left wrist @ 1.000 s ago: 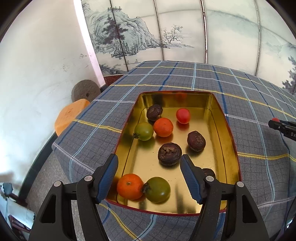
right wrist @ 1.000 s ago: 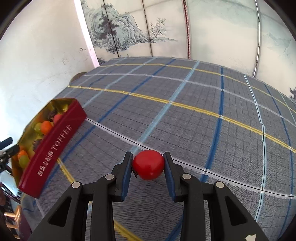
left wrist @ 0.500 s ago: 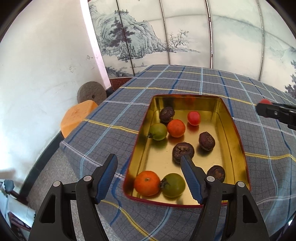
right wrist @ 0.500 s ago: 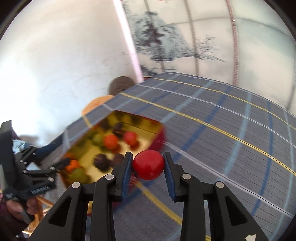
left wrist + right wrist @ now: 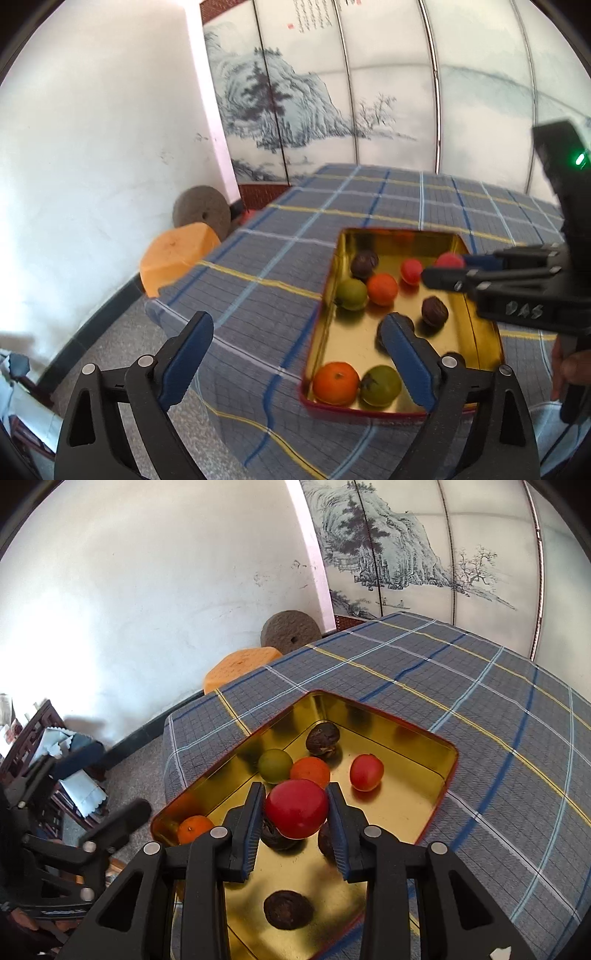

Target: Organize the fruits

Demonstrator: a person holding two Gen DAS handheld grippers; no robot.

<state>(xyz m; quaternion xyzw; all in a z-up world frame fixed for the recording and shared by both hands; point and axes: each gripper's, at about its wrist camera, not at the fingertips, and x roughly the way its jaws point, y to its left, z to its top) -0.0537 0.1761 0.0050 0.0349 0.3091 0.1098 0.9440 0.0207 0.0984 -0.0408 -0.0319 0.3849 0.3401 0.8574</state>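
My right gripper (image 5: 296, 808) is shut on a red tomato (image 5: 296, 808) and holds it above the gold tin tray (image 5: 439, 794); it also shows in the left wrist view (image 5: 448, 267) with the tomato (image 5: 448, 260) over the tray's far right part. The tray (image 5: 480, 354) holds another red tomato (image 5: 366, 771), oranges (image 5: 310, 771) (image 5: 335, 382), green fruits (image 5: 274, 765) (image 5: 380, 384) and several dark wrinkled fruits (image 5: 323, 738). My left gripper (image 5: 295, 350) is open and empty, low at the tray's near left corner.
The tray sits on a blue-grey plaid tablecloth (image 5: 480, 701) near the table's left edge. An orange stool (image 5: 177, 254) and a round millstone (image 5: 201, 210) stand by the white wall. A painted screen (image 5: 332, 92) is behind the table.
My right gripper carried the red tomato from the tablecloth to above the tray. My left gripper drew back and to the left, away from the tray.
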